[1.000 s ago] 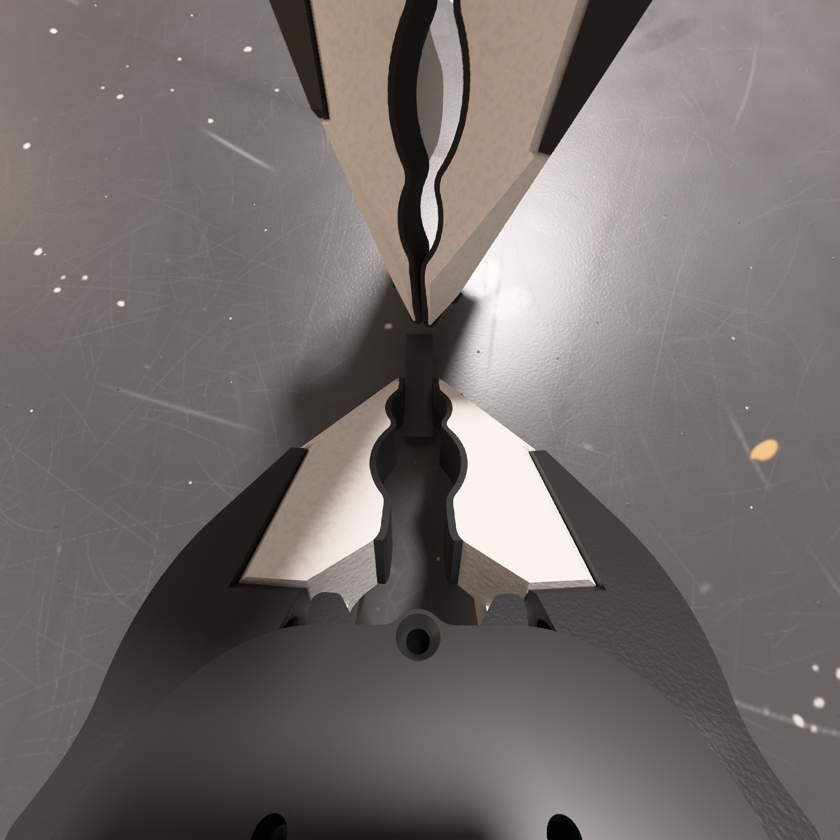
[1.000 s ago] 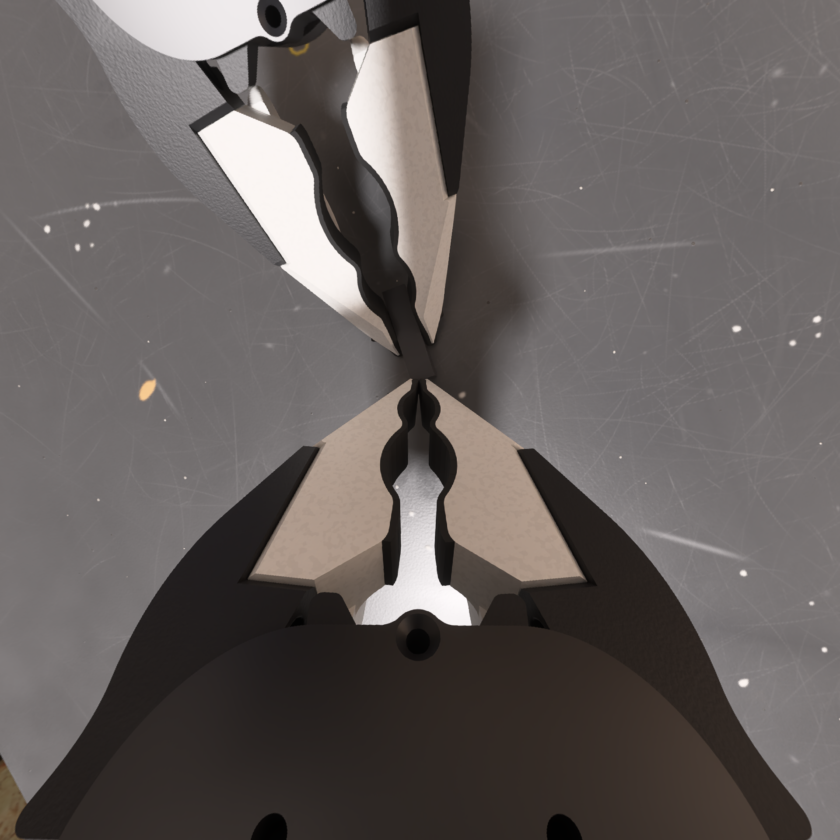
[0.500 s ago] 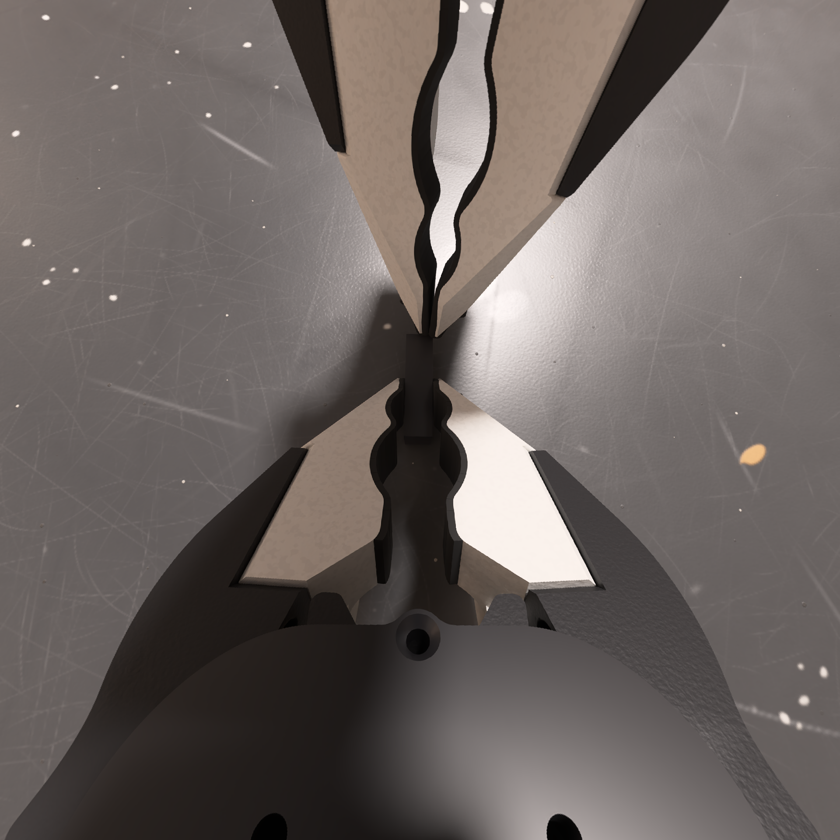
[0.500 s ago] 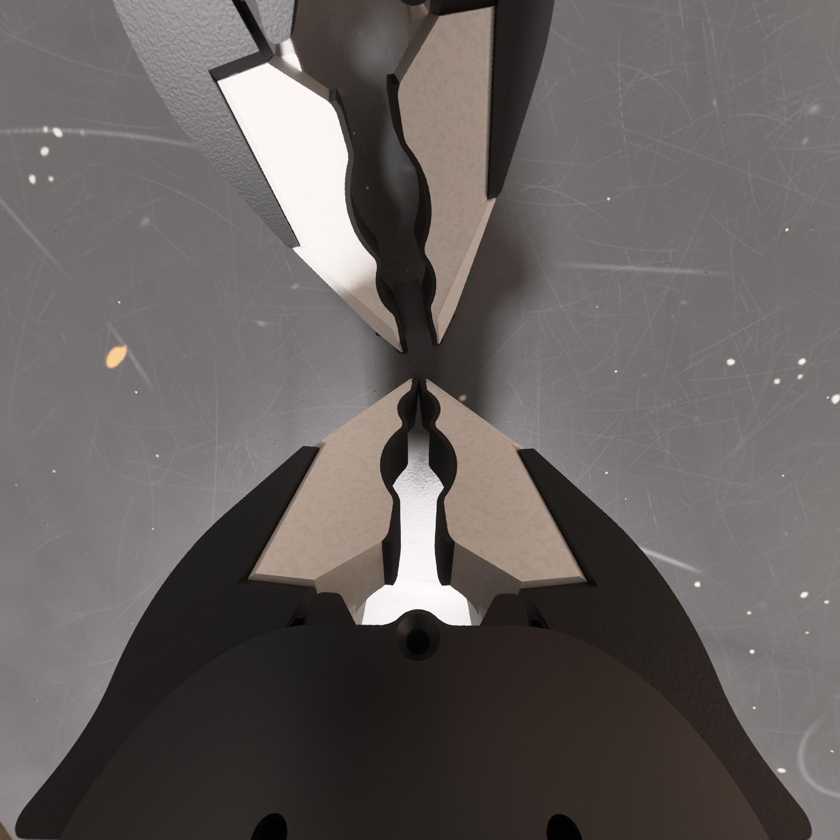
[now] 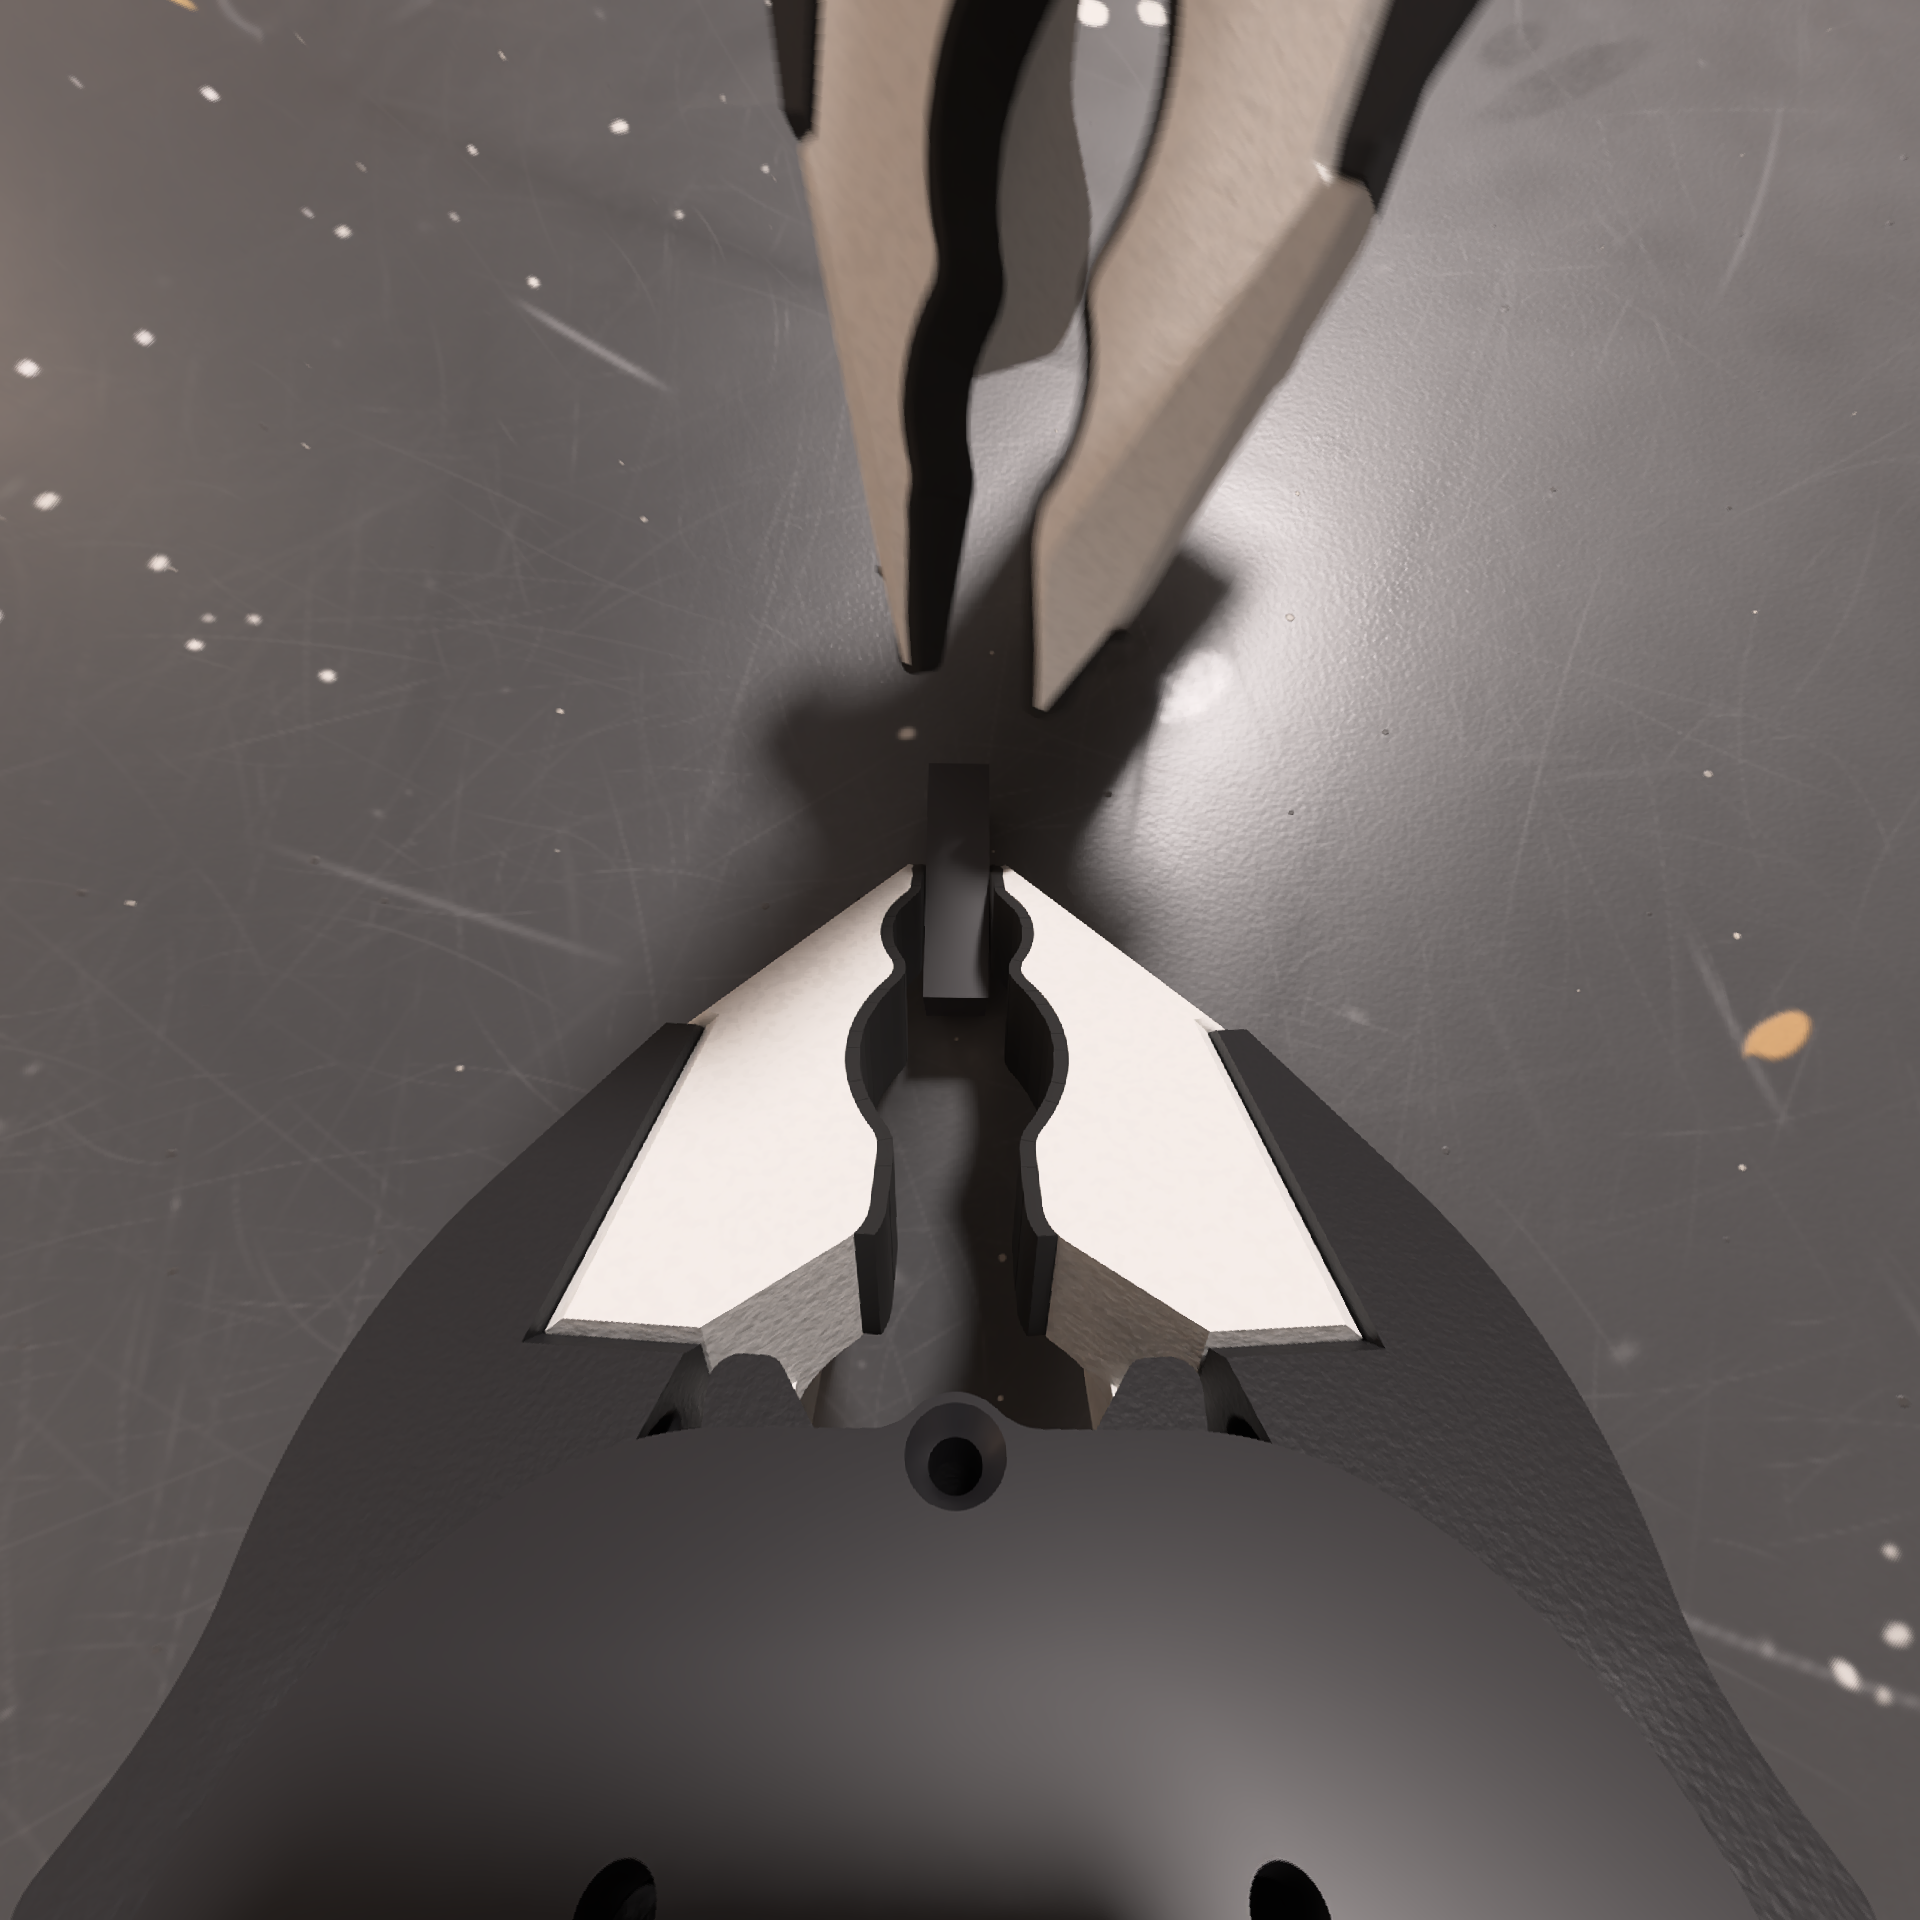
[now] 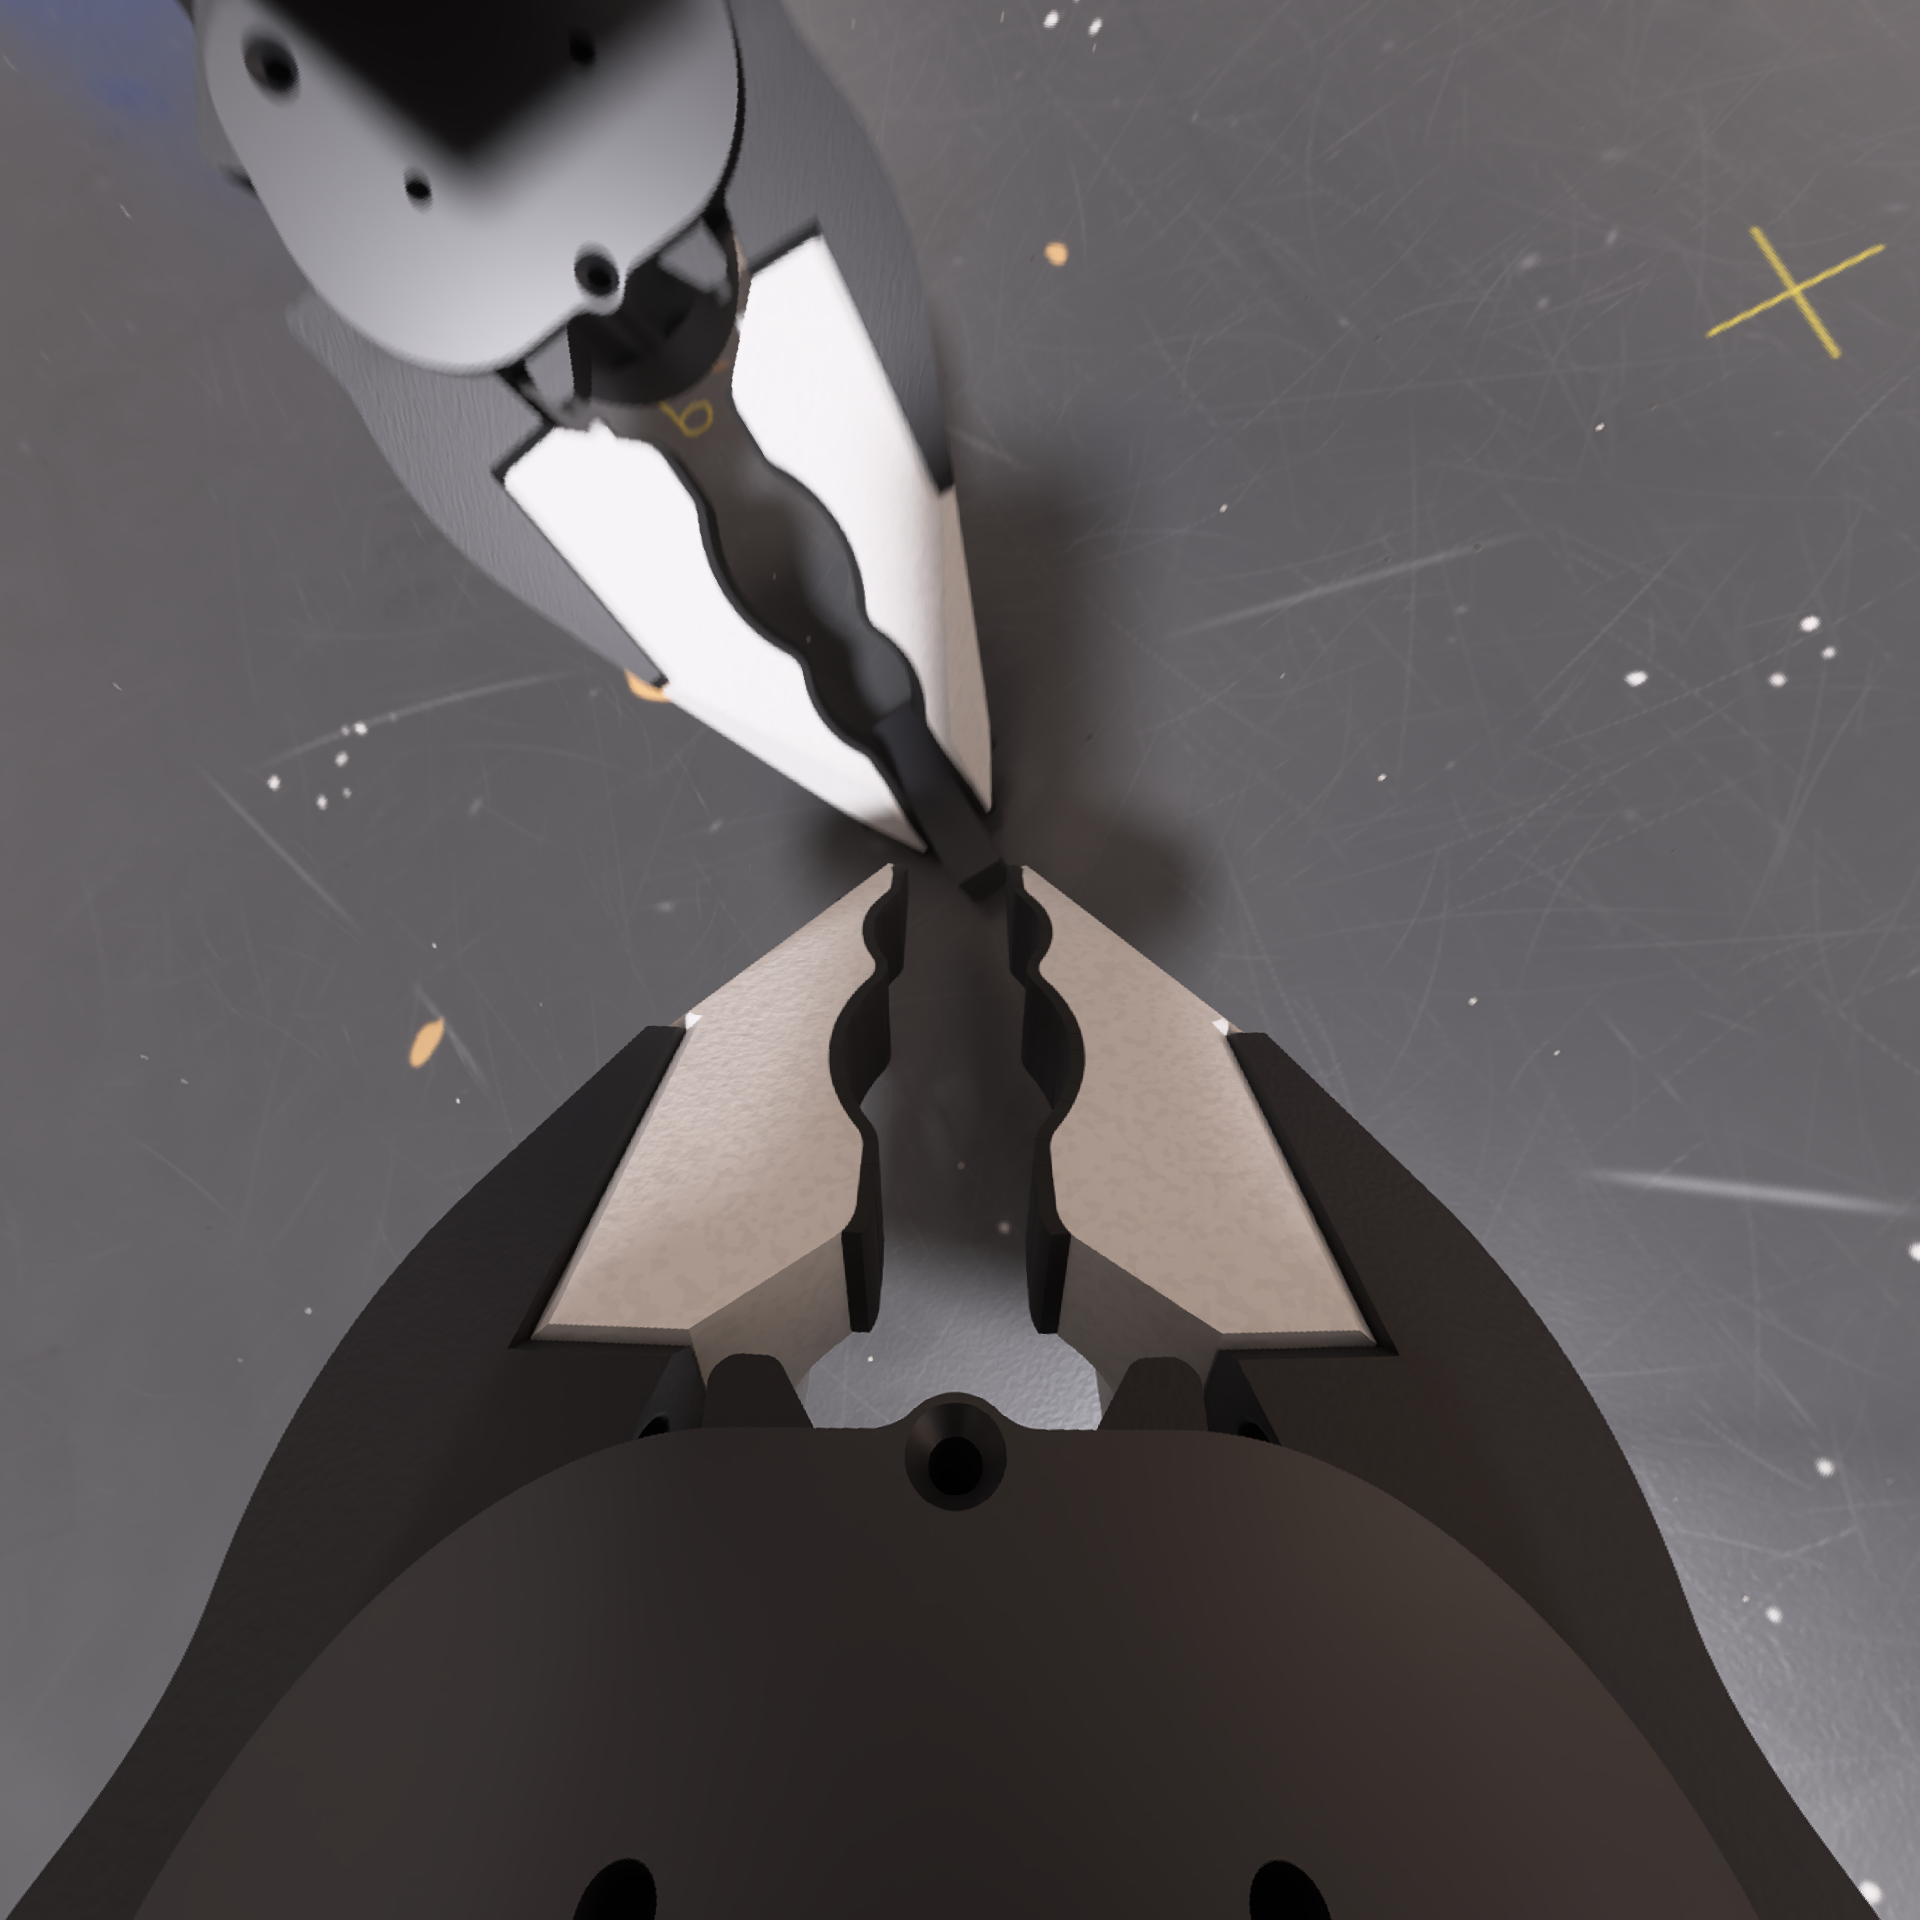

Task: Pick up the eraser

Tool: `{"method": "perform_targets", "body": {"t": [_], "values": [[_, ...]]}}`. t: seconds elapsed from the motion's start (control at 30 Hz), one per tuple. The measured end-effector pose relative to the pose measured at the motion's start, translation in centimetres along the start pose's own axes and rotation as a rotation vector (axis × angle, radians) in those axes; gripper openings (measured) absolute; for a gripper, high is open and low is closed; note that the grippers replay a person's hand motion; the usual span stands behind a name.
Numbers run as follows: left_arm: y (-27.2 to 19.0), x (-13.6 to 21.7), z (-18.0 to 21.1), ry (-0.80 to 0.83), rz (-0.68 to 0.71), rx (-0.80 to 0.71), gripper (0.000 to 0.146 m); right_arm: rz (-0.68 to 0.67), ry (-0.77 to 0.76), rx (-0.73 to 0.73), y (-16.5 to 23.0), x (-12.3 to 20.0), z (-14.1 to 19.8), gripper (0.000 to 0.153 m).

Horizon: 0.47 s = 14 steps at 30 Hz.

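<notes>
Two claws meet tip to tip above a dark grey, scratched surface (image 5: 416, 831) flecked with white specks.

From the left wrist view, the left claw (image 5: 956, 878) is clamped on the eraser (image 5: 956, 894), a small dark rectangular block held upright between the pale fingers (image 5: 790, 1049), with its far end poking out just past their tips. Beyond that end, apart from it, the right claw (image 5: 982, 686) comes in from the top of the frame with its tips spread and a clear gap between them. An orange fleck (image 5: 1777, 1034) lies on the surface well off to the right.

From the right wrist view, the left claw (image 6: 951, 831) reaches down from the upper left, closed on the eraser (image 6: 961, 847), whose free end sticks out toward the camera. The right claw (image 6: 956, 883) stands with its jaws apart, its beige fingers (image 6: 727, 1122) on either side of a dark gap, and the eraser's end sits just at the mouth of that gap, close to the right-hand tip; whether it touches cannot be told. A thin yellow cross (image 6: 1792, 294) is marked on the surface at the upper right.
</notes>
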<state>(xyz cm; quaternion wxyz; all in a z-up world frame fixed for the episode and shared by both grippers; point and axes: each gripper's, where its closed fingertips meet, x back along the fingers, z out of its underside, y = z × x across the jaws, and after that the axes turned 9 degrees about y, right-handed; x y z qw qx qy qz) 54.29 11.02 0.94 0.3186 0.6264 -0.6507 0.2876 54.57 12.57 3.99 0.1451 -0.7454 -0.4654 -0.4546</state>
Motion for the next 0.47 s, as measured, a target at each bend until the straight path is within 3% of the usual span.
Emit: {"method": "perform_targets", "body": {"t": [0.1, 0.23, 0.33, 0.47], "values": [[0.4, 0.9, -0.5, -0.053, -0.026, -0.012, 0.011, 0.055, -0.001, 0.039, 0.4, -0.5, 0.8, 0.028], [1.1, 3.3, -1.6, -0.190, -0.071, -0.011, 0.011, 0.072, -0.111, 0.057, 0.3, -0.2, -0.3, 0.044], [1.7, 4.9, -2.3, -0.289, -0.102, 0.005, 0.011, 0.064, -0.206, 0.063, 0.3, 0.3, -2.1, 0.042], [2.5, 6.3, -2.9, -0.368, -0.154, 0.020, 0.011, 0.018, -0.288, 0.046, 0.7, 0.5, -4.0, 0.029]]}}
